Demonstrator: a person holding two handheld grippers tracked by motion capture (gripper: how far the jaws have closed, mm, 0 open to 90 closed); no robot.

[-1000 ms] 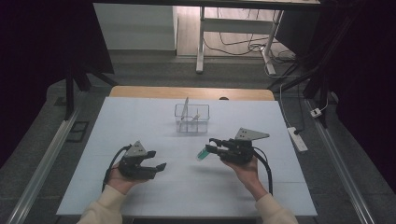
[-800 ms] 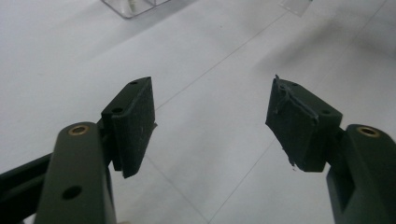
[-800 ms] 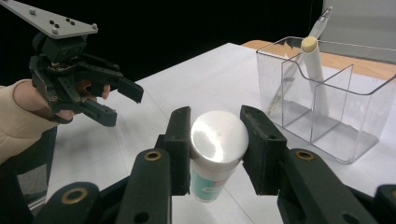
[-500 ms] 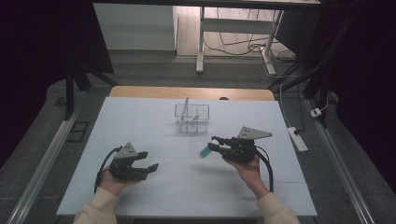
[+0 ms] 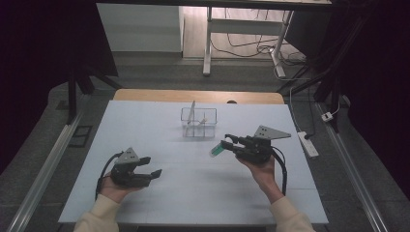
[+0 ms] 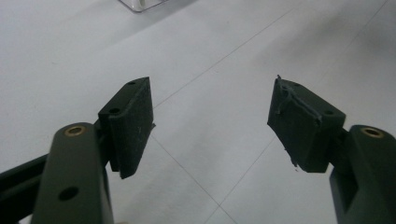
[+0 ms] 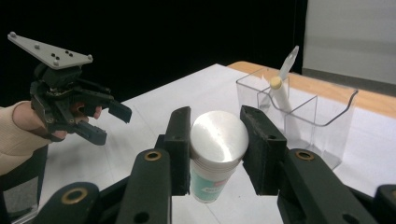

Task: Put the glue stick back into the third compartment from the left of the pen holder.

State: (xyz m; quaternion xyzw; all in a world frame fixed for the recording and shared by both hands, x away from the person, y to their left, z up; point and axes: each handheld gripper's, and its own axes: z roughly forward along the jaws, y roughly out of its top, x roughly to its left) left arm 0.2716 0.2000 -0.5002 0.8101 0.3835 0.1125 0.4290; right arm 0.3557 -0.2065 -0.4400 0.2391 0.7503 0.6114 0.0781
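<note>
Dark surroundings frame a pale desk with a wooden far edge. Over the last second the left tool has drawn back toward the person's near-left side; its jaws stand wide with nothing between them, bare desk beneath in the left gripper view. The right tool has barely shifted and is clamped on a small tube with a silver cap and teal label, held above the desk. Just beyond it stands a clear divided organizer, already holding a white stick-like item. My judgement: the left hand is clearing away, leaving the right to drop the tube into a compartment.
</note>
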